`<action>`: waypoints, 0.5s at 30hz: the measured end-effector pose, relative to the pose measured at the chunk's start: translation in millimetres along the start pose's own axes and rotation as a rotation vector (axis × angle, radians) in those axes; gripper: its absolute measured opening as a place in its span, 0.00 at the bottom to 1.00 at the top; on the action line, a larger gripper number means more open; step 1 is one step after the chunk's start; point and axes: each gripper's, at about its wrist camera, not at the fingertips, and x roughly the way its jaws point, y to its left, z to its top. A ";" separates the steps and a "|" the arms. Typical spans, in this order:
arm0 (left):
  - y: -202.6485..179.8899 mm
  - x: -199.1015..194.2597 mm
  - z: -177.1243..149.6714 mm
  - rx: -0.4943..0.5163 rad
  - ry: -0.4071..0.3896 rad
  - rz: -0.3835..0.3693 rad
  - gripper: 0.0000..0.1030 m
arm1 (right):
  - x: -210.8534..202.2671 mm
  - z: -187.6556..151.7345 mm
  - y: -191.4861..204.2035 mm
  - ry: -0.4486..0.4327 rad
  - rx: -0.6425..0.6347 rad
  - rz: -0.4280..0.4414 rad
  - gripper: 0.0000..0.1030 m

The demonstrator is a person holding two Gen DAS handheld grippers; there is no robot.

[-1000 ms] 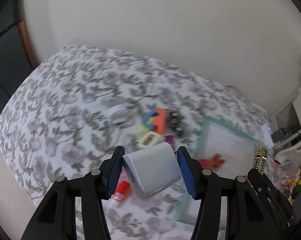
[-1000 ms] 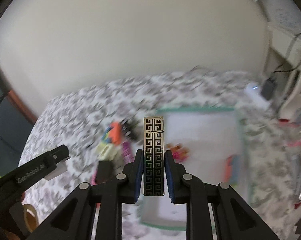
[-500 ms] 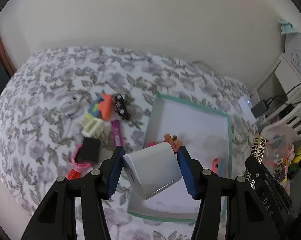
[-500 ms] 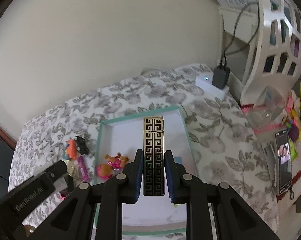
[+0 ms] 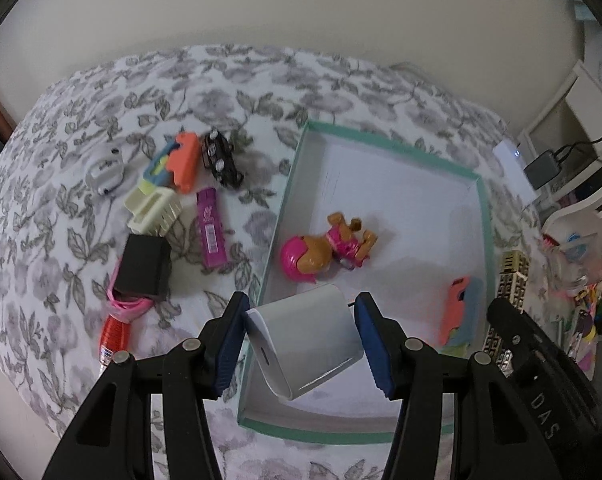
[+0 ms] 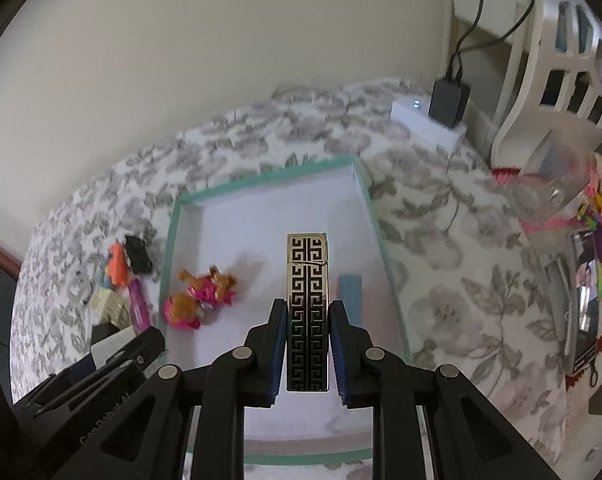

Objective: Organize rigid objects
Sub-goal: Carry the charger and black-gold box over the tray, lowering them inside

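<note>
Your left gripper point(image 5: 301, 336) fingers clamp a white case point(image 5: 307, 344); your right gripper point(image 6: 308, 350) fingers pinch a patterned lighter point(image 6: 307, 300), both above the teal-rimmed box point(image 5: 485, 240).

I'm working in a home bedroom, likely a child's. A bed point(image 5: 101, 92) with a grey floral sheet fills both views, pushed against a plain cream wall point(image 5: 301, 4). Small toys are strewn on the sheet: a toy car point(image 5: 222, 159), a pup figure point(image 5: 325, 246) lying in a shallow teal-rimmed box point(image 5: 385, 143). Beside the bed I see white openwork furniture point(image 6: 557, 60), a charger point(image 6: 448, 102) plugged into a white power strip point(image 6: 425, 124), and a jumble of colourful trinkets point(image 6: 597, 208).
</note>
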 end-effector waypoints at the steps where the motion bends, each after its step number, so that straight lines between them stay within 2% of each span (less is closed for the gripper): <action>1: -0.2 5.2 -1.5 0.001 0.016 0.002 0.55 | 6.1 -2.4 0.6 0.020 -0.003 0.000 0.22; 7: 0.0 31.8 -10.6 -0.003 0.099 -0.008 0.55 | 27.2 -12.3 1.5 0.090 -0.010 -0.004 0.22; 15: -1.4 45.9 -14.8 -0.006 0.137 -0.009 0.55 | 39.5 -17.1 -0.9 0.140 -0.006 -0.010 0.22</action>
